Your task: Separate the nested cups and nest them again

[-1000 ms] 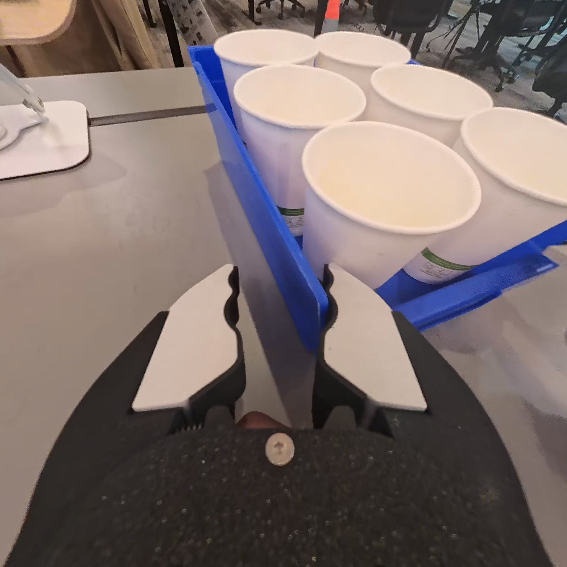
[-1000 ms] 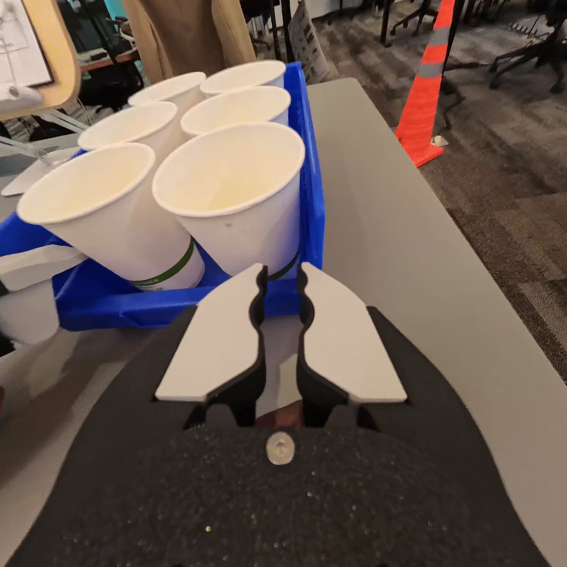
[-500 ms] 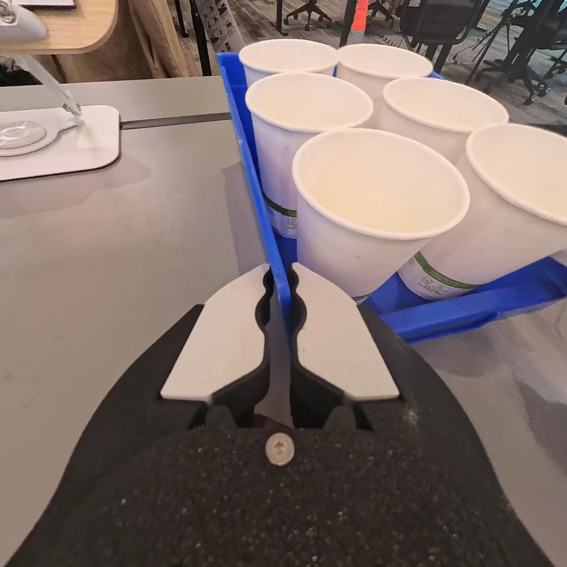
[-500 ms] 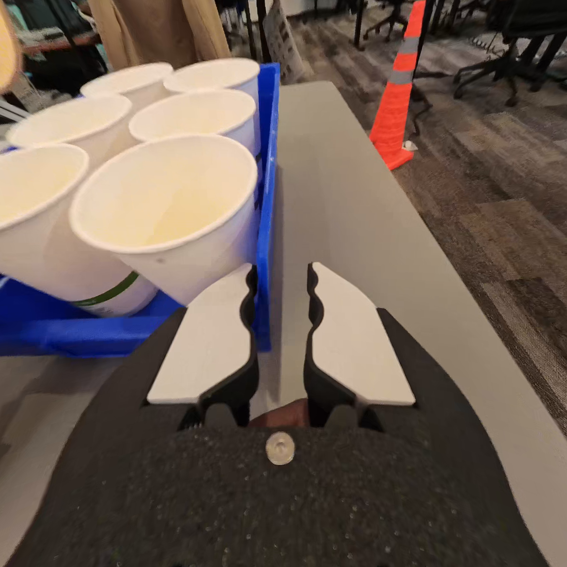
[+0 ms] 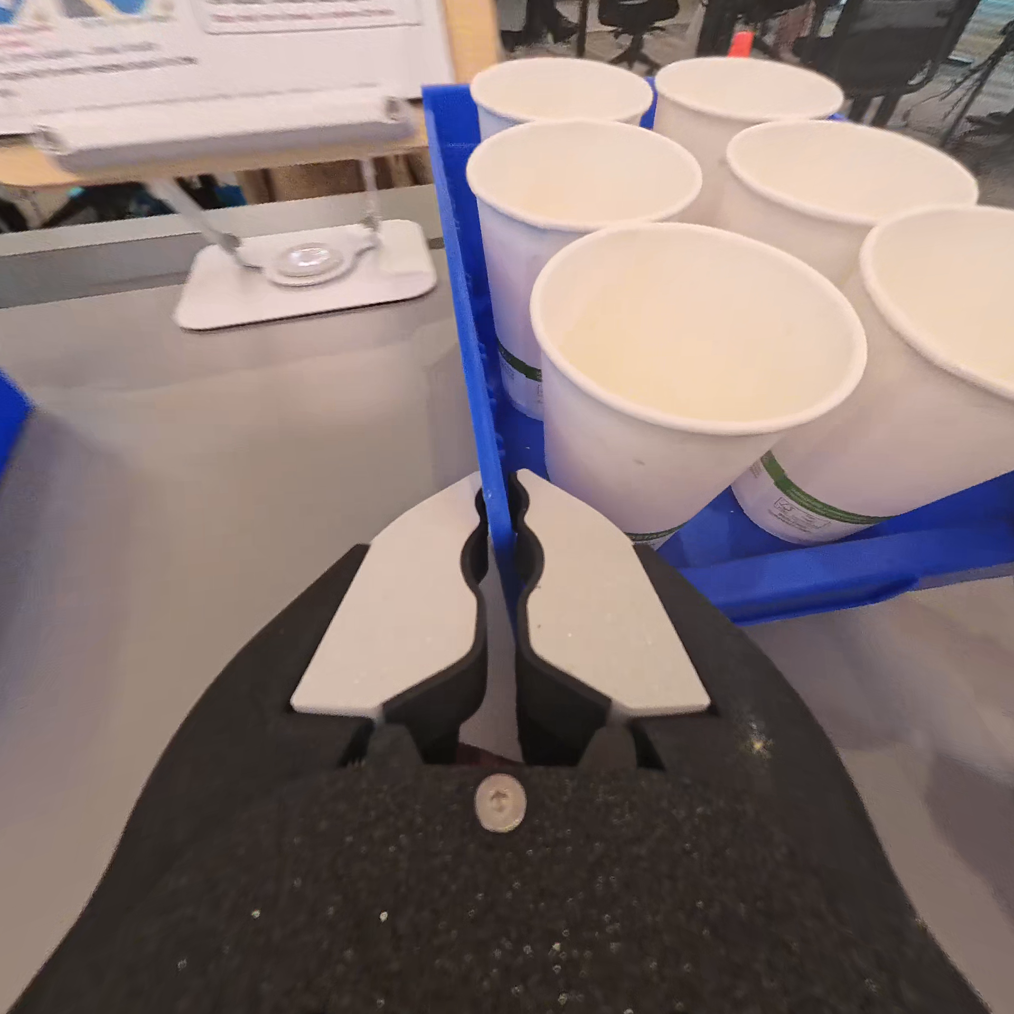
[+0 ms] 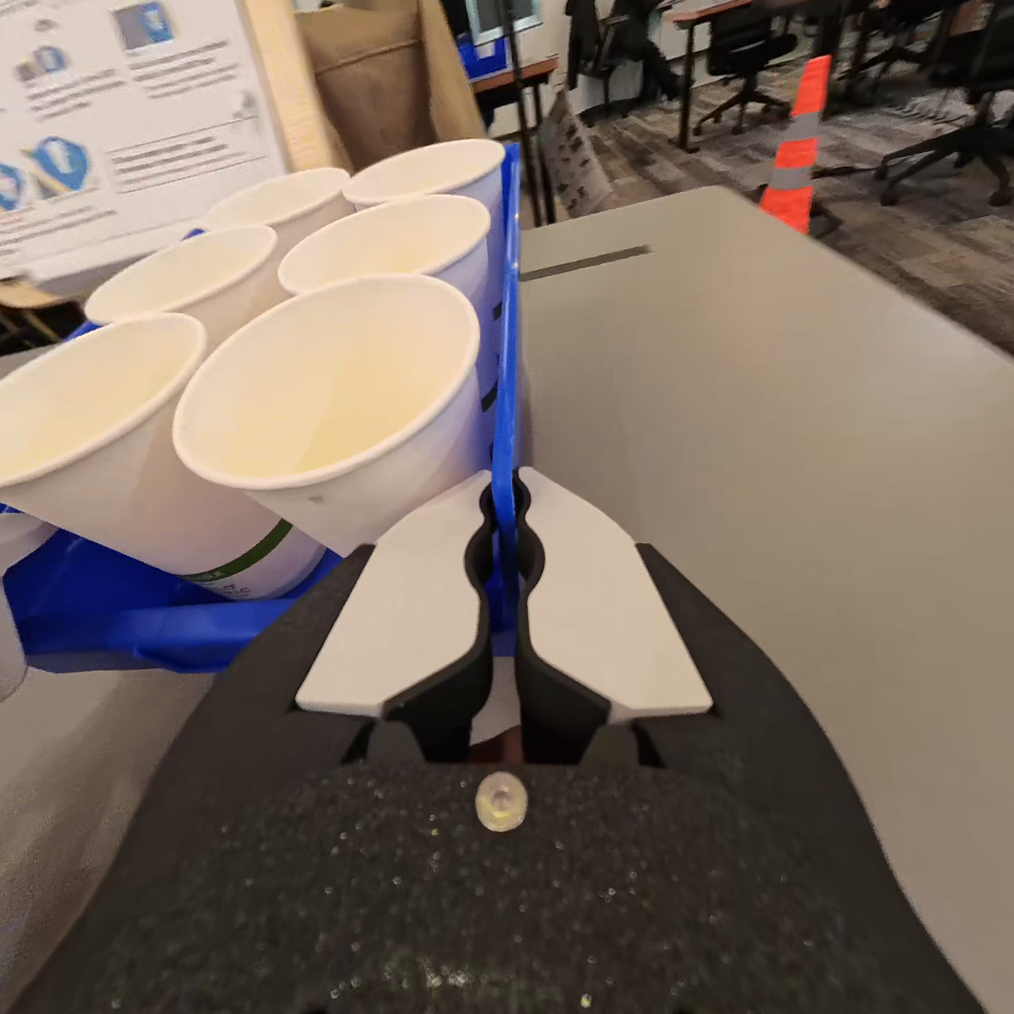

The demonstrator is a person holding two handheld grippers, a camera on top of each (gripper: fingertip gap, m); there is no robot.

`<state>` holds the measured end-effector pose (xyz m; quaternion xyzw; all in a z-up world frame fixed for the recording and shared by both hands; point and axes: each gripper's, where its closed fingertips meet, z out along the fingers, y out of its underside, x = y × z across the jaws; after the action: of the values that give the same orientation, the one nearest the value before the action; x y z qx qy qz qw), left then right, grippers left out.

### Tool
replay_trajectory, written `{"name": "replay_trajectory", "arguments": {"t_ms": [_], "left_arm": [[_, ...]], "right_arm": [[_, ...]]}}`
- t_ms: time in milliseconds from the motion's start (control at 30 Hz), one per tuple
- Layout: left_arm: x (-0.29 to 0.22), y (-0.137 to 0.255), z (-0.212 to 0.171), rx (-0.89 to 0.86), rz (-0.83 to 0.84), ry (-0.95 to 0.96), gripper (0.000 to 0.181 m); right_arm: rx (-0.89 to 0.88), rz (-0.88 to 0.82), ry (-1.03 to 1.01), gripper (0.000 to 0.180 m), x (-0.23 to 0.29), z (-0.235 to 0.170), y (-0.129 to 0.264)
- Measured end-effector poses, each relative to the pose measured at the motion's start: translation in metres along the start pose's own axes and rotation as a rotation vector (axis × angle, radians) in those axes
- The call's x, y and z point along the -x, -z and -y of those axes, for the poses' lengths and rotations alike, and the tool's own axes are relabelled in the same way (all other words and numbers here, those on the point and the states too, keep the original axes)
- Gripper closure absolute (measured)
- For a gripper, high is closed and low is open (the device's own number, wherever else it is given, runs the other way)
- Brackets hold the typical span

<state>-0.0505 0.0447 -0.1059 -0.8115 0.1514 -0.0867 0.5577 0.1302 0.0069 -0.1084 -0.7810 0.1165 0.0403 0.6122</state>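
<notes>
Several white paper cups stand upright and separate in a blue bin on the grey table. My left gripper is shut on the bin's left side wall near its front corner, with both pads pressing on the thin blue plastic. My right gripper is shut the same way on the bin's right side wall, next to the nearest cup. No gripper holds a cup.
A white stand base sits on the table left of the bin, with a poster board behind it. The grey table runs on to the right of the bin. An orange cone and office chairs stand on the floor beyond.
My left gripper closed on the bin's left wall. My right gripper moved right from the bin's front to its right wall, opened a little, then closed on it. Both views now look higher.
</notes>
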Motion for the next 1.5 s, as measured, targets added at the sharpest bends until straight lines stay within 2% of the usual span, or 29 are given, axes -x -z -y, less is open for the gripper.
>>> {"name": "replay_trajectory", "arguments": {"t_ms": [200, 367, 500, 667, 700, 733, 800, 867, 1000, 1067, 1133, 1200, 1300, 1467, 1500], "left_arm": [[0.114, 0.035, -0.002, 0.039, 0.143, 0.076, 0.178], [0.183, 0.062, -0.027, 0.044, 0.21, 0.146, 0.178], [0.206, 0.069, -0.046, 0.067, 0.227, 0.171, 0.178], [0.208, 0.063, -0.055, 0.066, 0.234, 0.152, 0.177], [0.206, 0.063, -0.055, 0.065, 0.226, 0.139, 0.17], [0.204, 0.063, -0.055, 0.068, 0.216, 0.114, 0.151], [0.204, 0.072, -0.062, 0.083, 0.213, 0.073, 0.117], [0.203, 0.098, -0.069, 0.075, 0.172, 0.073, 0.12], [0.225, 0.174, -0.078, -0.012, 0.154, 0.127, 0.127], [0.267, 0.203, -0.079, -0.068, 0.243, 0.17, 0.132], [0.324, 0.215, -0.079, -0.089, 0.351, 0.187, 0.132], [0.376, 0.207, -0.086, -0.029, 0.404, 0.222, 0.121], [0.43, 0.183, -0.089, 0.033, 0.429, 0.272, 0.119], [0.467, 0.14, -0.087, 0.085, 0.45, 0.264, 0.118], [0.466, 0.132, -0.088, 0.093, 0.423, 0.275, 0.124]], "right_arm": [[0.069, 0.122, 0.061, 0.176, 0.116, -0.019, -0.012], [0.096, 0.199, 0.13, 0.176, 0.187, -0.035, -0.019], [0.137, 0.214, 0.145, 0.176, 0.206, -0.055, -0.022], [0.127, 0.205, 0.137, 0.176, 0.204, -0.059, -0.023], [0.128, 0.23, 0.131, 0.175, 0.205, -0.059, -0.022], [0.137, 0.257, 0.125, 0.17, 0.206, -0.06, -0.02], [0.14, 0.289, 0.129, 0.145, 0.202, -0.058, -0.009], [0.12, 0.341, 0.146, 0.143, 0.196, -0.053, 0.012], [0.055, 0.516, 0.159, 0.146, 0.191, -0.054, 0.074], [0.063, 0.594, 0.166, 0.149, 0.192, -0.068, 0.101], [0.045, 0.661, 0.133, 0.16, 0.202, -0.075, 0.114], [0.101, 0.752, 0.12, 0.157, 0.223, -0.081, 0.121], [0.157, 0.765, 0.133, 0.154, 0.237, -0.099, 0.126], [0.225, 0.803, 0.186, 0.153, 0.256, -0.118, 0.129], [0.226, 0.811, 0.18, 0.153, 0.258, -0.119, 0.13]]}}
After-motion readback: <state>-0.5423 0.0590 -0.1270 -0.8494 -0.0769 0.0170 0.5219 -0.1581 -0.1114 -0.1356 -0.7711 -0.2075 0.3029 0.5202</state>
